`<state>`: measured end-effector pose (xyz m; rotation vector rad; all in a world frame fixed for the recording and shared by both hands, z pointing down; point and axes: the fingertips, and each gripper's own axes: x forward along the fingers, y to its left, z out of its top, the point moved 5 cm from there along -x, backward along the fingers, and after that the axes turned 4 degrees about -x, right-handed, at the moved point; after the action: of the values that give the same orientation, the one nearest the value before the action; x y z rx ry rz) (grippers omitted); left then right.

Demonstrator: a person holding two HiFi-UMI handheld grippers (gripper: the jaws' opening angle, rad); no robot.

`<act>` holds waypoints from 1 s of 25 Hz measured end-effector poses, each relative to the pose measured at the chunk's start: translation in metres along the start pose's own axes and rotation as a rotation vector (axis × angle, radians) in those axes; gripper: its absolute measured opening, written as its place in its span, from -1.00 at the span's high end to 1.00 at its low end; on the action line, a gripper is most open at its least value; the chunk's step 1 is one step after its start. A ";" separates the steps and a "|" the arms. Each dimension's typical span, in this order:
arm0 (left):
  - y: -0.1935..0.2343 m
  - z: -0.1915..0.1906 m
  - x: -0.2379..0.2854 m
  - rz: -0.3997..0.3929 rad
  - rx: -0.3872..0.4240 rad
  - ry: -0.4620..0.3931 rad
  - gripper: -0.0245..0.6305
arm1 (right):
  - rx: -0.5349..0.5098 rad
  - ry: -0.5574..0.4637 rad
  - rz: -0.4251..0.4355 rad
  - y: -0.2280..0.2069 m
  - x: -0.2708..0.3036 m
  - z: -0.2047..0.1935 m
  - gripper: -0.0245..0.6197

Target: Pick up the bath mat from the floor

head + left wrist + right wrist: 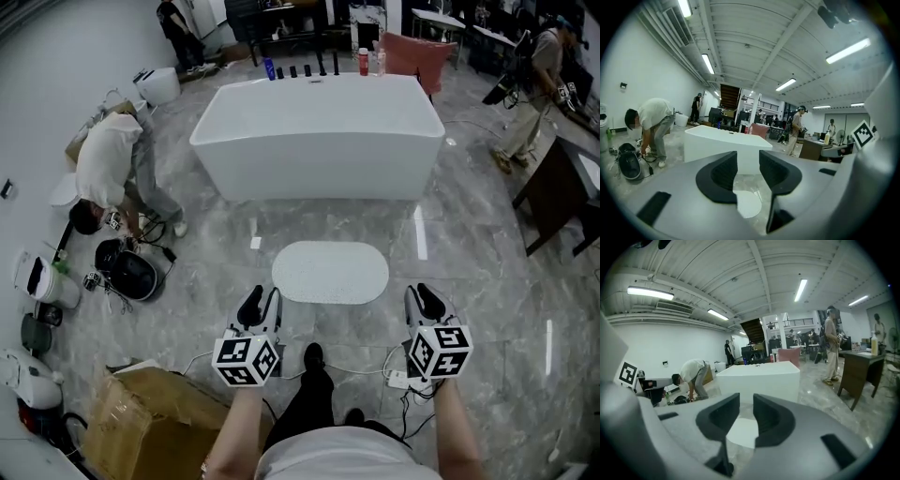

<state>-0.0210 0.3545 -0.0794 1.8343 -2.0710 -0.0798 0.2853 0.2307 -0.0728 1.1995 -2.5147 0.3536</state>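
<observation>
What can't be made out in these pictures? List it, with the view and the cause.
1. Bath mat: texture too small in the head view; the left gripper and right gripper hide most of it in their own views.
2. Bottles on the bathtub far rim: labels too small, head view.
3. Cardboard box: cut off by the head view's bottom edge.

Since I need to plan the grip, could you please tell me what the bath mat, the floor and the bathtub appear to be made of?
Bath mat: pale, matte, finely dotted, lying flat; likely rubber or foam, possibly fabric.
Floor: grey veined stone or marble-look tile, polished, given the bright streak reflections on it.
Bathtub: smooth white, probably acrylic or ceramic.
</observation>
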 end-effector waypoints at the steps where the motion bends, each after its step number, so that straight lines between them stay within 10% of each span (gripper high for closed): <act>1: 0.010 0.003 0.011 0.000 -0.004 0.004 0.50 | 0.004 0.011 0.002 0.002 0.015 0.003 0.69; 14: 0.130 0.036 0.121 0.017 -0.037 0.063 0.48 | 0.078 0.042 -0.028 0.036 0.165 0.052 0.69; 25: 0.167 -0.010 0.188 0.073 -0.041 0.154 0.43 | 0.071 0.160 0.016 0.015 0.251 0.009 0.69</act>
<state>-0.1914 0.1995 0.0216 1.6839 -2.0115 0.0367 0.1241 0.0602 0.0171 1.1293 -2.3934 0.5258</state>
